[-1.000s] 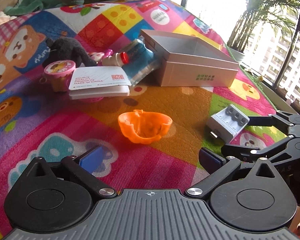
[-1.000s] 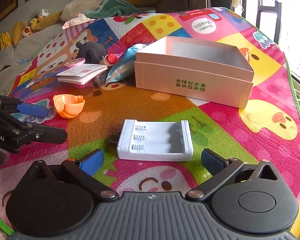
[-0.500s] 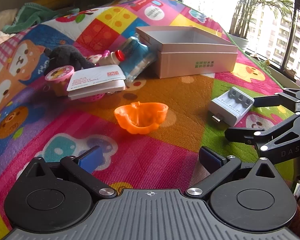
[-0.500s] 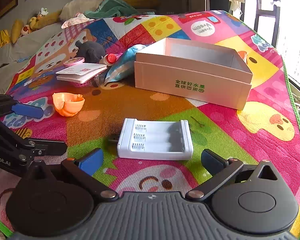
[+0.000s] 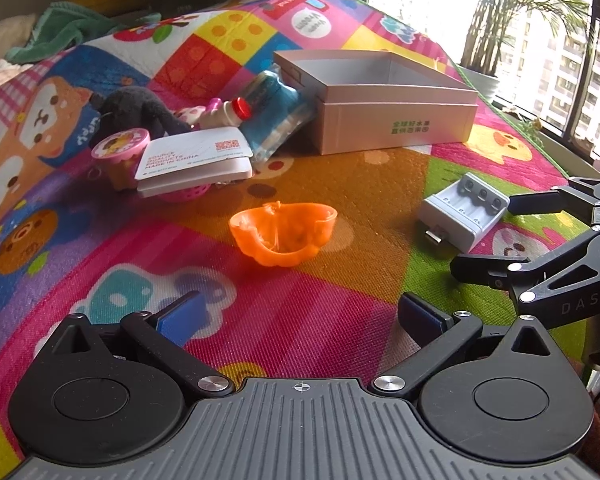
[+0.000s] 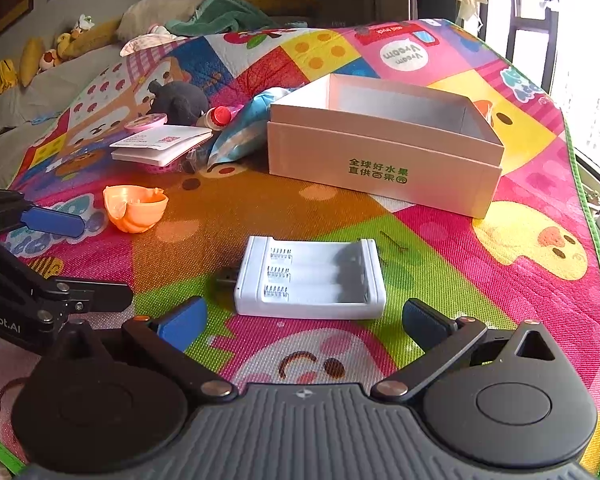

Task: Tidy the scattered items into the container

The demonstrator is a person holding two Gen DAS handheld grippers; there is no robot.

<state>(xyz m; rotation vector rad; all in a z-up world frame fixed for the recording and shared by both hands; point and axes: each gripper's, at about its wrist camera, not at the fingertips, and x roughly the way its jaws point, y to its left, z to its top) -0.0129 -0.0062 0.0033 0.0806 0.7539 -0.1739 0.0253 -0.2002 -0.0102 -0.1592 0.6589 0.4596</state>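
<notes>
Lying flat: white ribbed plastic battery charger (image 6: 310, 280)
Mat (image 6: 440, 240): woven, bright cartoon patchwork
Left tongs (image 5: 300, 314): released
Right tongs (image 6: 300, 320): released

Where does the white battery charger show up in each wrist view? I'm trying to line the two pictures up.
Left wrist view: the white battery charger lies right of centre on the mat, just beyond the right gripper.
Right wrist view: it lies at lower centre, straight ahead of the open fingers.
Shared landmark: the cardboard box with green print, beyond the charger in both.
</notes>
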